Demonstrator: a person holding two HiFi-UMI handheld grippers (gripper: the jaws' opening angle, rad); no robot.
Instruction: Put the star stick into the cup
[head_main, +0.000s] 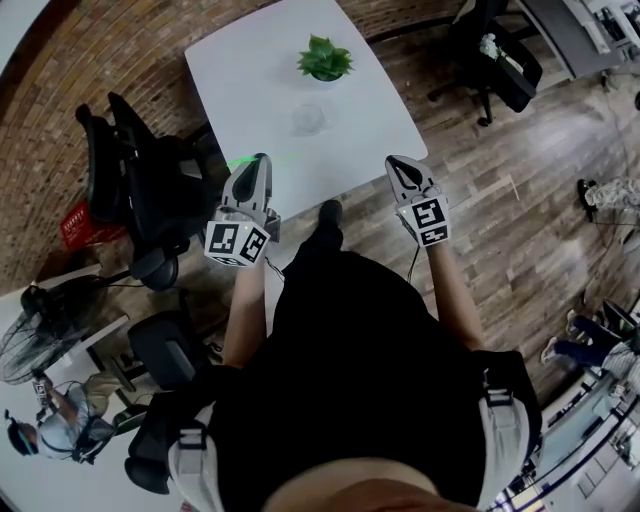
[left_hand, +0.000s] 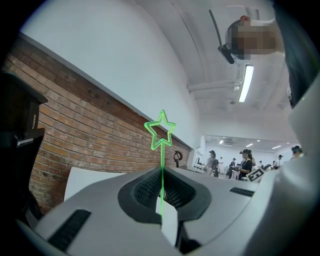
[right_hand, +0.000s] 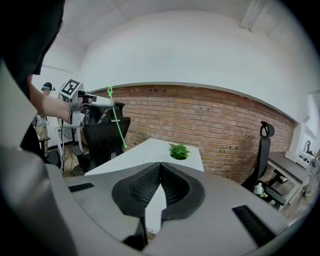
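Note:
The green star stick (left_hand: 161, 134) stands upright between the jaws of my left gripper (left_hand: 161, 169), which is shut on its thin stem, with the star outline above the fingertips. In the head view the left gripper (head_main: 261, 162) hovers at the near edge of the white table (head_main: 260, 70), and the stick (head_main: 238, 160) shows as a green streak beside it. A clear cup (head_main: 308, 118) stands on the table, ahead of both grippers. My right gripper (head_main: 396, 163) is held off the table's near right corner. Its jaws (right_hand: 160, 166) are shut with nothing in them. From the right gripper view, the left gripper (right_hand: 95, 102) holds the stick (right_hand: 116, 122) aloft.
A small green potted plant (head_main: 325, 60) sits on the table beyond the cup and also appears as the plant (right_hand: 179, 150) in the right gripper view. Black office chairs (head_main: 135, 185) stand left of the table. A brick wall (right_hand: 215, 120) runs behind it. People stand in the background.

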